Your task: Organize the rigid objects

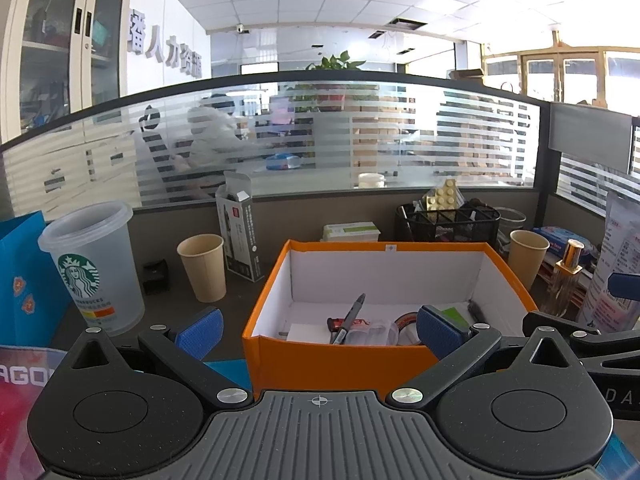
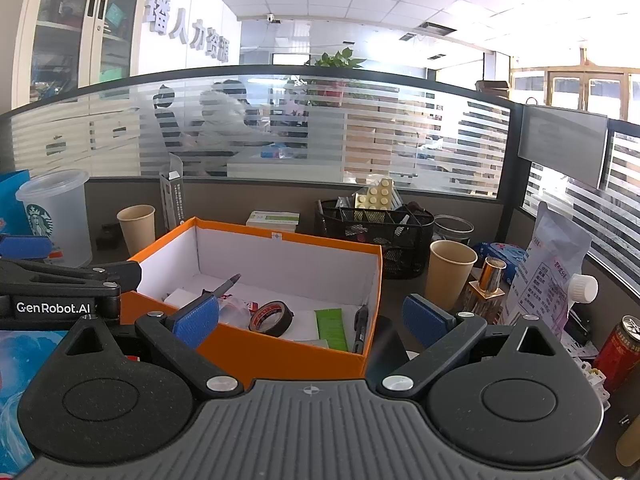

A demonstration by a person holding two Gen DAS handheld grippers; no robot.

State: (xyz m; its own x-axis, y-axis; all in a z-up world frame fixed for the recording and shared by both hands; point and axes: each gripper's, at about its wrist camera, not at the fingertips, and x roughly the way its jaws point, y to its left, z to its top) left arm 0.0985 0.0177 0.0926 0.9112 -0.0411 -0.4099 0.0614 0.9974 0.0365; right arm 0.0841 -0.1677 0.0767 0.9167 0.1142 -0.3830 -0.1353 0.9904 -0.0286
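I am holding my left gripper point(image 1: 320, 330) with its blue-padded jaws spread wide and gripping nothing, pointing it at the near wall of the orange cardboard box with white inner walls point(image 1: 336, 364). My right gripper point(image 2: 314, 318) is likewise gaping wide and carrying nothing, hanging over the box's near right corner.

Inside the box, a black marker pen point(image 1: 350, 318) is leaning up from the floor toward the back wall, a roll of black tape with a red inner label point(image 2: 271, 318) is lying near the middle, a flat green packet point(image 2: 331, 329) is resting beside it, and a second black pen point(image 2: 361, 330) is lying along the right wall. A clear plastic piece point(image 1: 370, 333) is sitting by the marker; I cannot tell what it is.

Outside the box, a frosted plastic tumbler with a green logo point(image 1: 94, 270) is standing at the left, a tan paper cup point(image 1: 203, 267) beside it, another tan paper cup point(image 2: 451, 274) at the right, and a black wire-mesh desk organiser point(image 2: 376, 236) behind. A red drink can point(image 2: 618, 350) is standing at the far right.
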